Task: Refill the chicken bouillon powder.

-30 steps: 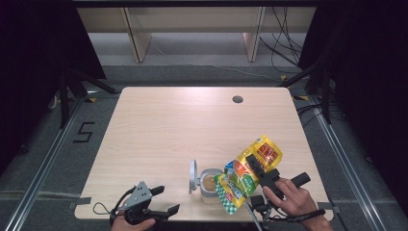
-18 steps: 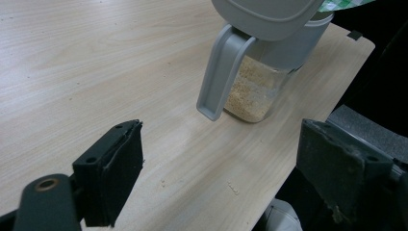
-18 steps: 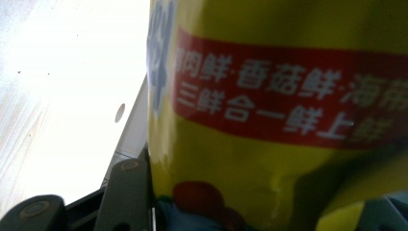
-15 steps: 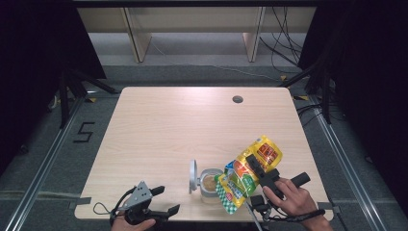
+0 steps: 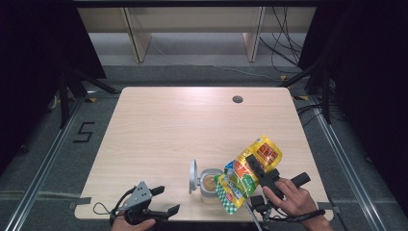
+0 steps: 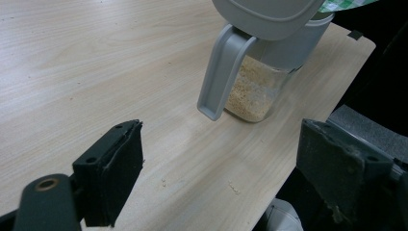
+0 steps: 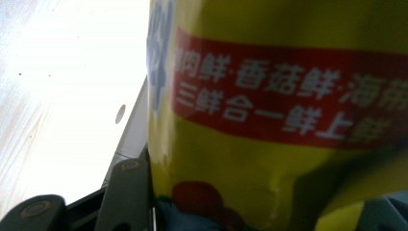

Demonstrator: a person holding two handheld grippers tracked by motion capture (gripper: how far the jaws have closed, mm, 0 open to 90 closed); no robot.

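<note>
A pale wood-grain table [image 5: 159,130] with a round cable hole [image 5: 237,99] stands on grey floor marked "5" [image 5: 83,132]. The right gripper [image 5: 252,162] clamps a yellow seasoning pouch [image 5: 248,174], its red band printed in white Chinese characters, tipped over the open glass jar [image 5: 210,184] of granules. The left gripper [image 5: 161,201] hangs wide, holding nothing.

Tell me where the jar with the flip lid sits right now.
In the high view the jar stands near the table's front edge, right of centre, its lid open to its left. The yellow bag, held by the right tongs, tilts over its mouth.
</note>
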